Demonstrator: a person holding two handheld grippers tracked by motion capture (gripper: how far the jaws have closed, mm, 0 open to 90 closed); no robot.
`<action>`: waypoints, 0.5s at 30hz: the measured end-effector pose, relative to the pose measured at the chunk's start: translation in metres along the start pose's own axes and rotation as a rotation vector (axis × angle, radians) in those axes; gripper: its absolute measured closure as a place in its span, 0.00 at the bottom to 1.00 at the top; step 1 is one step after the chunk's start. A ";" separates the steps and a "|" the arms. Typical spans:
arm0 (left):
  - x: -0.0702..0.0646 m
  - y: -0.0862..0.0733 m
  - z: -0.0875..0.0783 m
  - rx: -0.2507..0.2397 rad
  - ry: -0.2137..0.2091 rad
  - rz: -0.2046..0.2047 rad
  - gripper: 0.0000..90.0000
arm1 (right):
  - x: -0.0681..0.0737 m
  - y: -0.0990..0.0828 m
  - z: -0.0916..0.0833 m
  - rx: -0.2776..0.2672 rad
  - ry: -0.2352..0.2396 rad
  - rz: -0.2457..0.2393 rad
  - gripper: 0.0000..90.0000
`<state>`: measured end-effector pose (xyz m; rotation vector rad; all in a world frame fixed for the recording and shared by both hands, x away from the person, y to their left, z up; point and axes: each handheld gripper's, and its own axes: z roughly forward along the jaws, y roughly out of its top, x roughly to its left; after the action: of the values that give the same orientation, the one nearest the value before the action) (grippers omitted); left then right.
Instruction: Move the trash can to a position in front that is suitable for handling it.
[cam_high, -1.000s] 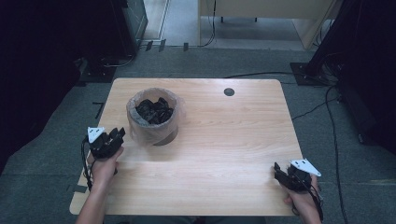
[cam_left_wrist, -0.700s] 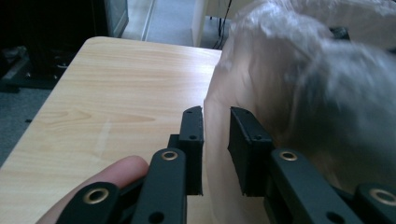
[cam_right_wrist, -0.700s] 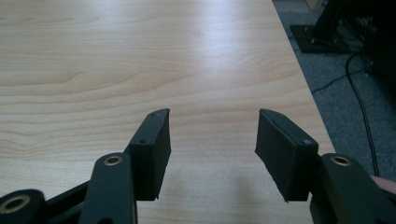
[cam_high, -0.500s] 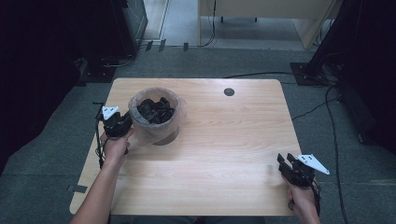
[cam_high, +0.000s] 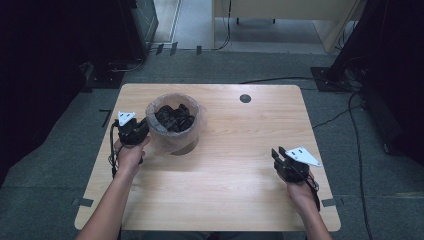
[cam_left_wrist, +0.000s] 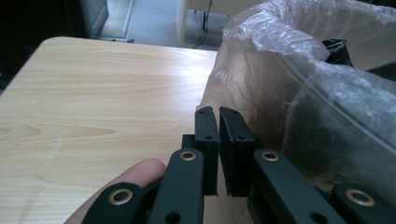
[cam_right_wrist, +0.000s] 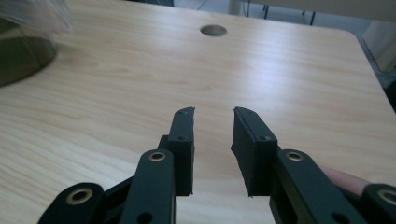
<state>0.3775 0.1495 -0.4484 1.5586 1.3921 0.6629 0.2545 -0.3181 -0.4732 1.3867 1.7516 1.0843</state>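
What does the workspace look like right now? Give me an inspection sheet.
Surface: wooden table, round hole near the far edge.
Job's things: bin lined with a clear plastic bag, dark items inside.
Clutter: nothing seen.
Grippers: left gripper shut beside the bag's outer wall, grip on the film unclear; right gripper open over bare wood, nothing between them.
Cables: on the floor at far right.
Surroundings: grey floor, dark equipment either side.

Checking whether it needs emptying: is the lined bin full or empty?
Partly full. The bin stands upright, dark items heaped inside its clear liner, near the rim.
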 end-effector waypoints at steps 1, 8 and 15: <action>0.000 0.000 0.000 0.000 0.000 0.000 0.96 | 0.000 0.000 0.000 0.000 0.000 0.000 0.80; -0.015 0.001 0.005 0.017 -0.021 0.007 0.95 | 0.017 0.019 0.026 -0.101 0.095 0.009 0.87; -0.028 0.000 0.011 0.035 -0.049 0.005 0.94 | 0.031 0.035 0.057 -0.024 0.078 0.019 0.86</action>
<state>0.3805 0.1200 -0.4486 1.5954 1.3705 0.6025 0.3120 -0.2720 -0.4670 1.3654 1.7783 1.1801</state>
